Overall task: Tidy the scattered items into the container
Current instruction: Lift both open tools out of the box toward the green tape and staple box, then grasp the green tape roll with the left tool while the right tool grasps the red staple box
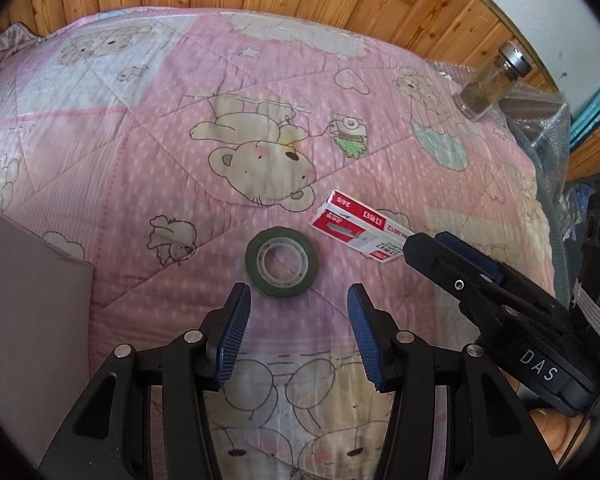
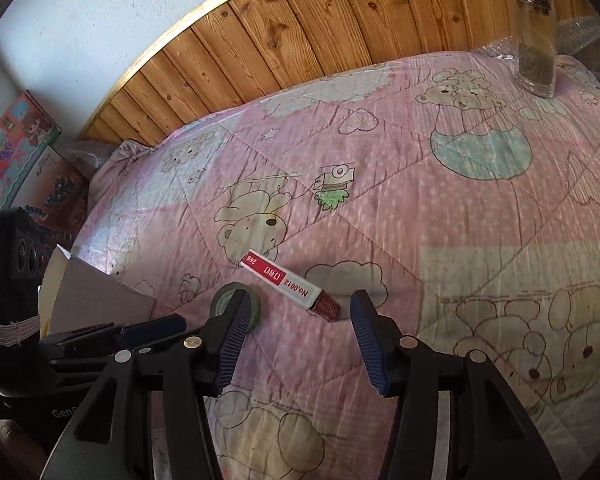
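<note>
We see two risks: our grippers sit close, so they could bump, and the soft quilt may let the tape roll slip under a pad. Left gripper tilts steeply down just short of the tape, jaws wide, nothing btwn. Right gripper angles down w/ the staple box just ahead, jaws apart, empty. Container edge at left

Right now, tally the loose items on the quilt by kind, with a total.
Tape roll: 1
Staple box: 1
Glass spice jar: 1
Total: 3
</note>
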`<action>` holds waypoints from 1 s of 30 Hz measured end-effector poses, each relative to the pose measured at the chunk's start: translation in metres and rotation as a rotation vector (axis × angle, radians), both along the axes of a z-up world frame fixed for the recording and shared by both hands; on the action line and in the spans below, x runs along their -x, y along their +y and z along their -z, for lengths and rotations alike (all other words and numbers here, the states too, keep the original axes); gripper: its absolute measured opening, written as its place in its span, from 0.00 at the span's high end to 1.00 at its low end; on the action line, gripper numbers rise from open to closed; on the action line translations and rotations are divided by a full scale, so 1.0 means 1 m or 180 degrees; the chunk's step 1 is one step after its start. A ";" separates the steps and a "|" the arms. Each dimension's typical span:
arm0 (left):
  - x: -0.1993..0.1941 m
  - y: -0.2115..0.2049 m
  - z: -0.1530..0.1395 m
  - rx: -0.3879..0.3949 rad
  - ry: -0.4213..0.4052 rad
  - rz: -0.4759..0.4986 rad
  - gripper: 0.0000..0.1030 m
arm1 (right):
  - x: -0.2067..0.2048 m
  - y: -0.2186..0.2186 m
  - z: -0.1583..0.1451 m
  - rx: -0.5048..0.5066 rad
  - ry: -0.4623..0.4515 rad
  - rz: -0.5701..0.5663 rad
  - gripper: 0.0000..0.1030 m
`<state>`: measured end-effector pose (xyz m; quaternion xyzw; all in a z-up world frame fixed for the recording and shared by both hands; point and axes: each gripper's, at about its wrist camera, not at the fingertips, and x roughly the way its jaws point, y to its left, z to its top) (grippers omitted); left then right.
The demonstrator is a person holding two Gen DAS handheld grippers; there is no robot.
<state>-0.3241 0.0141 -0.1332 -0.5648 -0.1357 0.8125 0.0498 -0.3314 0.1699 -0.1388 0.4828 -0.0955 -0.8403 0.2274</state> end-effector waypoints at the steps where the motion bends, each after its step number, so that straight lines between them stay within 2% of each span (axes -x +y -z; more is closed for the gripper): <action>1: 0.003 -0.002 0.004 -0.0002 -0.0019 -0.0016 0.48 | 0.004 -0.003 0.003 -0.0035 0.0005 -0.0044 0.48; 6: 0.009 -0.004 0.025 -0.0083 -0.0138 -0.0020 0.48 | 0.018 -0.017 0.017 -0.0045 -0.0032 -0.0299 0.49; 7: 0.010 -0.003 0.028 -0.0070 -0.0155 -0.0007 0.48 | 0.019 -0.020 0.019 -0.0067 -0.0033 -0.0347 0.54; 8: 0.010 -0.001 0.029 -0.0028 -0.0114 0.0012 0.48 | 0.020 -0.022 0.022 -0.0074 -0.0044 -0.0390 0.64; 10: 0.012 0.005 0.028 0.0085 -0.0046 0.0084 0.47 | 0.023 -0.022 0.028 -0.0039 -0.0097 -0.0416 0.75; 14: 0.018 0.007 0.028 0.0148 0.0069 0.0099 0.46 | 0.026 -0.014 0.032 0.0110 -0.0150 -0.0331 0.76; 16: 0.019 0.008 0.029 0.0205 0.0116 0.0094 0.51 | 0.026 -0.010 0.032 0.0156 -0.0163 -0.0272 0.76; 19: 0.018 0.011 0.028 0.0323 0.0167 0.0163 0.52 | 0.025 -0.003 0.032 0.0273 -0.0209 -0.0175 0.79; 23: 0.016 0.010 0.027 0.0334 0.0166 0.0160 0.52 | 0.023 0.005 0.032 0.0394 -0.0266 -0.0057 0.83; 30: 0.005 0.012 0.014 0.0350 0.0213 0.0115 0.52 | 0.014 0.012 0.022 0.0378 -0.0255 0.0051 0.85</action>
